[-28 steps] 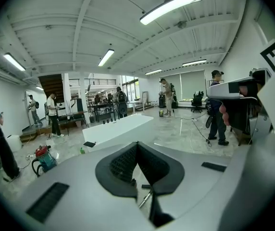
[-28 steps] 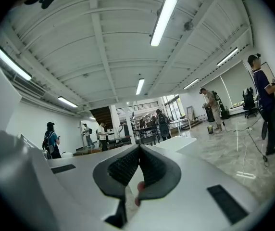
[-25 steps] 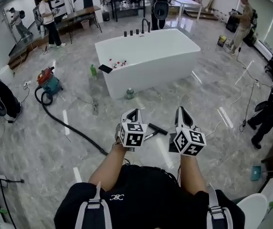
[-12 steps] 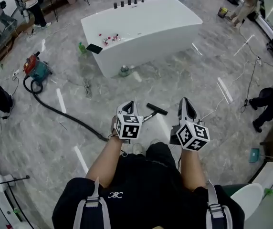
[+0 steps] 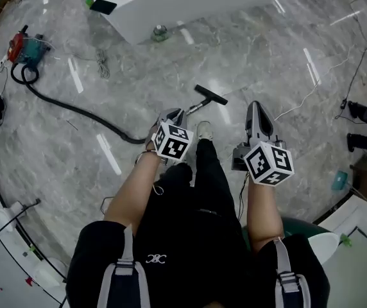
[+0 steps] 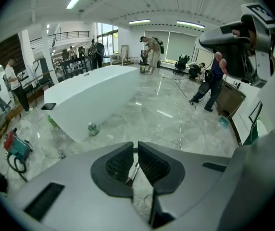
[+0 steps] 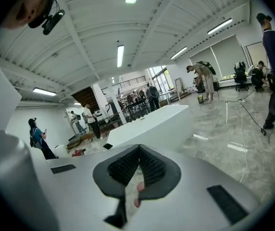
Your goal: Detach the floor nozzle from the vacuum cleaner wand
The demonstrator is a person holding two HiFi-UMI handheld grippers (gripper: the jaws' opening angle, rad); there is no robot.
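The black floor nozzle (image 5: pixel 210 95) lies on the grey marble floor, with its silver wand (image 5: pixel 192 109) running back toward me. A black hose (image 5: pixel 74 111) curves from the wand end to the red and teal vacuum cleaner (image 5: pixel 23 49) at far left. My left gripper (image 5: pixel 174 116) points steeply down just short of the wand, jaws shut with nothing held. In the left gripper view a piece of the wand (image 6: pixel 133 170) shows beyond the left gripper (image 6: pixel 135 145). My right gripper (image 5: pixel 255 109) hangs to the right, shut and empty, and in the right gripper view it (image 7: pixel 139 149) faces the room.
A white bathtub (image 5: pixel 190 2) stands ahead with a green bottle (image 5: pixel 160 32) at its foot. My white shoe (image 5: pixel 203 130) is between the grippers. A thin white cable (image 5: pixel 312 88) crosses the floor at right, near a standing person (image 5: pixel 366 117). Other people work in the background.
Both grippers have dropped toward the floor and the head view has tipped down. The nozzle and wand now lie right in front of the left gripper. Both stayed shut.
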